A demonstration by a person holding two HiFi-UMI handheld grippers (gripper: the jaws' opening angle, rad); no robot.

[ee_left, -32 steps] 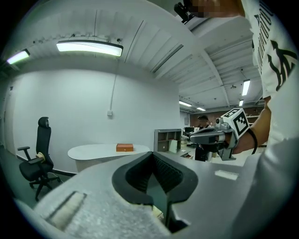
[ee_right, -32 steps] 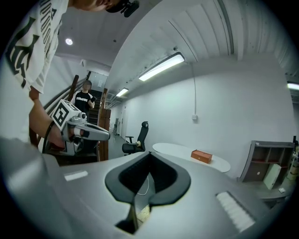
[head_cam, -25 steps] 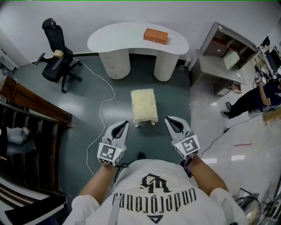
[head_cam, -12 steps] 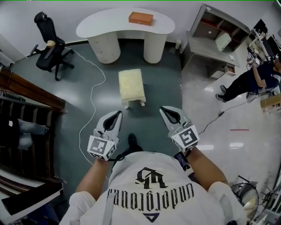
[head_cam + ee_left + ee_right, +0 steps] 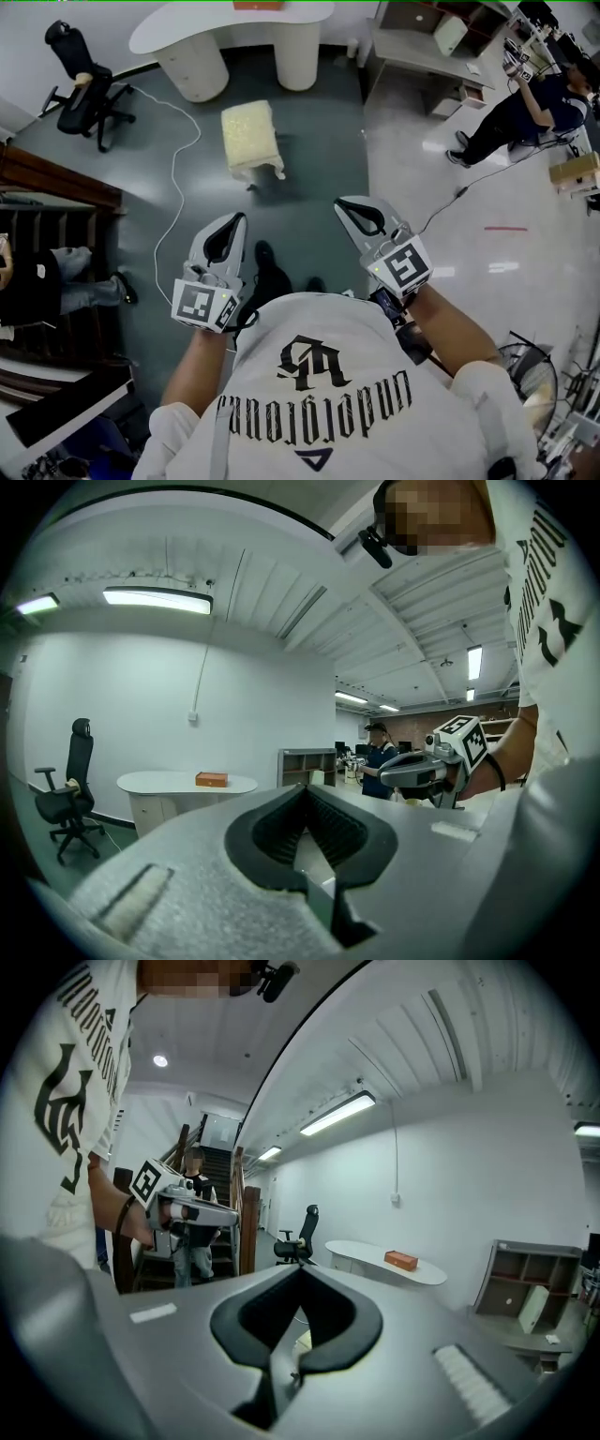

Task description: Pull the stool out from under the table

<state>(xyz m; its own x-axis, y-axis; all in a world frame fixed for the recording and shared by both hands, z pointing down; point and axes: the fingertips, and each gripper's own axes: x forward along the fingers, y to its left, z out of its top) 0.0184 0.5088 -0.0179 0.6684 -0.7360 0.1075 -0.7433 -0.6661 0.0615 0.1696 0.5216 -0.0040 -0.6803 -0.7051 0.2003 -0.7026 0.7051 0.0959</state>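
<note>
Head view: the stool (image 5: pixel 251 138) stands on the green floor in front of the white desk (image 5: pixel 164 33), fully clear of it. Left tongs (image 5: pixel 234 225) and right tongs (image 5: pixel 352 208) are held side by side before the person's torso, well apart from the stool. Both are pressed together with nothing between the jaws. A white cable (image 5: pixel 174 178) lies left of the stool. An office chair (image 5: pixel 82 89) stands farther left.

A: Is the floor (image 5: pixel 323 159) ahead passable?
B: Yes, bare up to the stool (image 5: pixel 251 138), which stands apart from the table (image 5: pixel 230 19). White cable (image 5: pixel 175 192) loops left; office chair (image 5: pixel 82 89), wooden stair rail (image 5: pixel 56 178) further left.
</note>
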